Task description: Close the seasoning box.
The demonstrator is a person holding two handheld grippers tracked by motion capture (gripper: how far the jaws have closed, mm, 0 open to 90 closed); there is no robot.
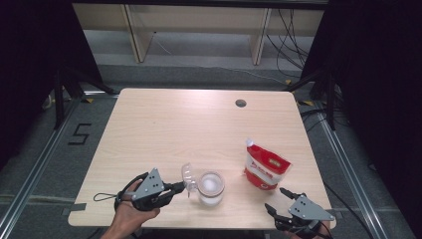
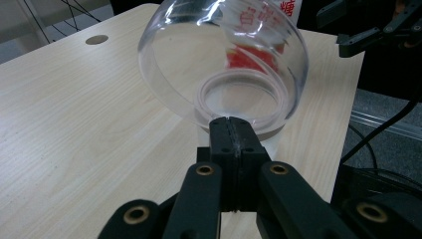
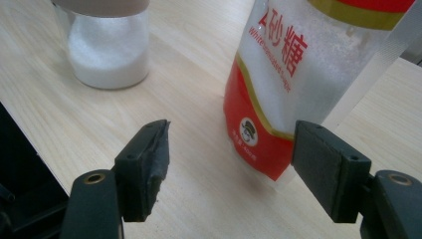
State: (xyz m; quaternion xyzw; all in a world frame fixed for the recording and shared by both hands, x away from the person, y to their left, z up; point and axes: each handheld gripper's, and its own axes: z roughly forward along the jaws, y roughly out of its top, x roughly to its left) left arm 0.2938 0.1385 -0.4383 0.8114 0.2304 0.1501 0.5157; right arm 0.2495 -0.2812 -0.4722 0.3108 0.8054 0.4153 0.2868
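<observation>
A clear glass jar [image 1: 210,189] holding white sugar [image 3: 107,55] stands near the table's front edge. Its domed clear lid [image 1: 187,174] is swung up to the jar's left, and my left gripper [image 1: 182,187] is shut on that lid's lower rim [image 2: 239,112]; the jaws meet tightly there in the left gripper view [image 2: 232,133]. A red and white sugar pouch [image 1: 264,168] stands upright to the right of the jar. My right gripper [image 1: 276,198] is open just in front of the pouch [image 3: 271,74], its pads [image 3: 149,154] apart from it.
The light wooden table [image 1: 164,124] has a round cable hole [image 1: 241,103] at the back right. Its front edge lies close under both hands. My right gripper [image 2: 370,27] also appears far off in the left gripper view. Wooden shelving [image 1: 199,30] and cables stand beyond the table.
</observation>
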